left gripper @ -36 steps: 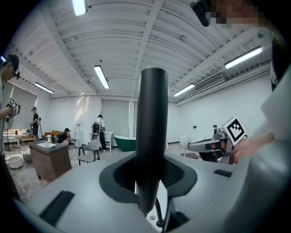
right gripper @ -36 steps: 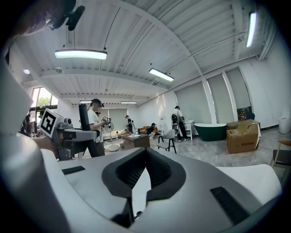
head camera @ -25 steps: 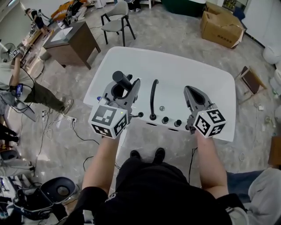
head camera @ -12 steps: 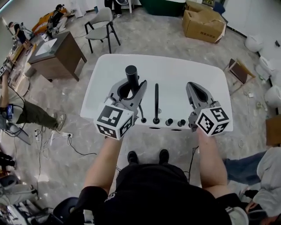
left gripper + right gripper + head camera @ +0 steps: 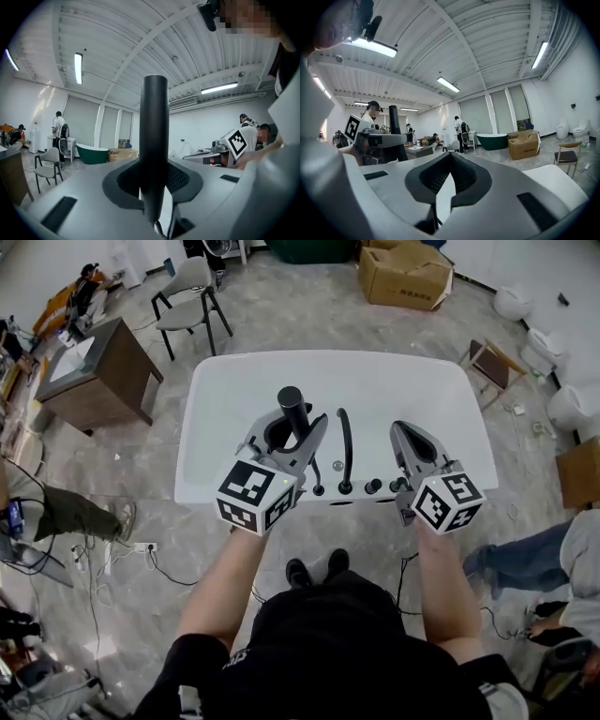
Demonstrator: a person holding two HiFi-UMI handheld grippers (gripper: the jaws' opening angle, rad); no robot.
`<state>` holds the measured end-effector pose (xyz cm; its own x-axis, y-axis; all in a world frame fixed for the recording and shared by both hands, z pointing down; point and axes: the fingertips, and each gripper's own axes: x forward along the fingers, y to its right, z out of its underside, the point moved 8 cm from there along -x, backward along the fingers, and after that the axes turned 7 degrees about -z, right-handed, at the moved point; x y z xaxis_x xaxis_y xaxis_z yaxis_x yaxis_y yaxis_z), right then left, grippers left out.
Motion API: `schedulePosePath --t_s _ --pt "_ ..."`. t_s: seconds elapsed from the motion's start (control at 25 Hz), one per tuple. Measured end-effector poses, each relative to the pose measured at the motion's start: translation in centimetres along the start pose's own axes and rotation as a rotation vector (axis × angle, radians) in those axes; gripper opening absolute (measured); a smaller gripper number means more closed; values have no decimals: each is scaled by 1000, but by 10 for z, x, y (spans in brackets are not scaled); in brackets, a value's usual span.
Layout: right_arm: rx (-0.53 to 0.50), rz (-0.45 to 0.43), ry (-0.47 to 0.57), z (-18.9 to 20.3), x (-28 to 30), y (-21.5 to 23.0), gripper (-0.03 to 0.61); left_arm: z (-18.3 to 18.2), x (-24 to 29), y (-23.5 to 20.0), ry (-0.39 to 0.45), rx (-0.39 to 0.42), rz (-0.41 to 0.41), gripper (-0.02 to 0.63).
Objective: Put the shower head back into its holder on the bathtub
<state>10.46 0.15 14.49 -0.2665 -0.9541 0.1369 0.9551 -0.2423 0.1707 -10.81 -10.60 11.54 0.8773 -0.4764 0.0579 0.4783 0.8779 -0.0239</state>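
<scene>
The shower head [image 5: 292, 409] is a black rod standing upright between the jaws of my left gripper [image 5: 298, 430], which is shut on it. In the left gripper view the shower head [image 5: 154, 140] fills the middle, clamped in the left gripper [image 5: 154, 180]. It hangs over the white bathtub [image 5: 422, 381], just left of the black curved faucet spout [image 5: 344, 451]. A small black fitting [image 5: 318, 489] and two black knobs [image 5: 373, 486] sit on the near rim. My right gripper [image 5: 410, 432] is shut and holds nothing, above the rim right of the knobs; the right gripper [image 5: 447, 164] looks level across the room.
A grey chair [image 5: 192, 282] and a brown desk [image 5: 89, 362] stand beyond the tub at left, a cardboard box [image 5: 405, 273] and a stool [image 5: 487, 357] at right. Cables [image 5: 141, 549] lie on the floor at left. A person's legs [image 5: 525, 559] are at right. A green bathtub [image 5: 497, 140] stands far off.
Both grippers have shifted sideways over the tub's near rim. The shower head has come closer to the faucet spout, still upright in the left gripper. The right gripper stays shut.
</scene>
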Motion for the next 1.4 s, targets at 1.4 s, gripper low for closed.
schedulePosePath --t_s 1.4 --pt "308 151 -206 212 0 88 14 287 116 0 -340 -178 135 118"
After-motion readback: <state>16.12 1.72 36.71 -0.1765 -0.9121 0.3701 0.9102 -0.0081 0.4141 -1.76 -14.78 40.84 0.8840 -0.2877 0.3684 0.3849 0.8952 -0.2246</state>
